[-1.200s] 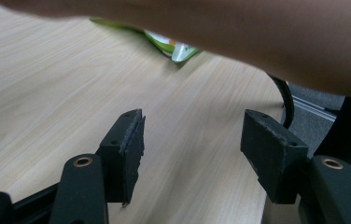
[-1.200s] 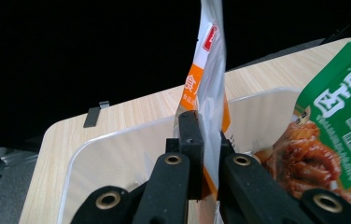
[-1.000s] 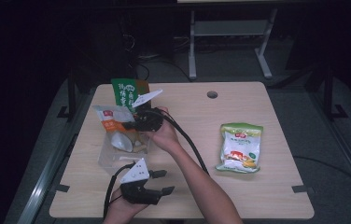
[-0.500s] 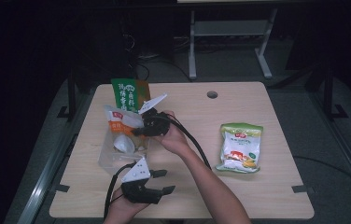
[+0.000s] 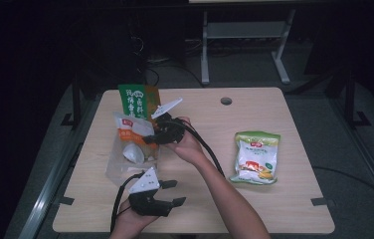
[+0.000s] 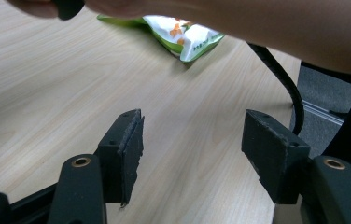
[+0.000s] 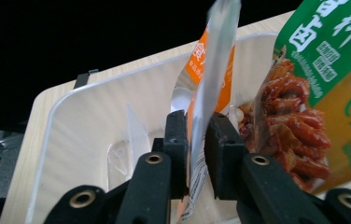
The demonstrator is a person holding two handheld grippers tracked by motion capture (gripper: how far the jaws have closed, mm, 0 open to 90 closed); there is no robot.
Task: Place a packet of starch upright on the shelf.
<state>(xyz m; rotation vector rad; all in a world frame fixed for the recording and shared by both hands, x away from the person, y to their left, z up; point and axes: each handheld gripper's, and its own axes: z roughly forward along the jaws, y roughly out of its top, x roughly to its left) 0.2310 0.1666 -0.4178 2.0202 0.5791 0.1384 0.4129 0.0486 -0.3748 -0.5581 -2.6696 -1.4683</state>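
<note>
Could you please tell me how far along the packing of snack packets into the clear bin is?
Done: the green packet stands in the clear bin. In hand: the orange packet is in the bin, the right hand-held gripper just opening around its edge. Left: the green-and-white packet lies on the table; the left hand-held gripper is open.

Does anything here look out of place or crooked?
Mostly no. The orange packet stands on edge in the clear plastic bin, between the right gripper's jaws, which have just been opening. The green packet leans behind it. Nothing is spilled or torn.
</note>
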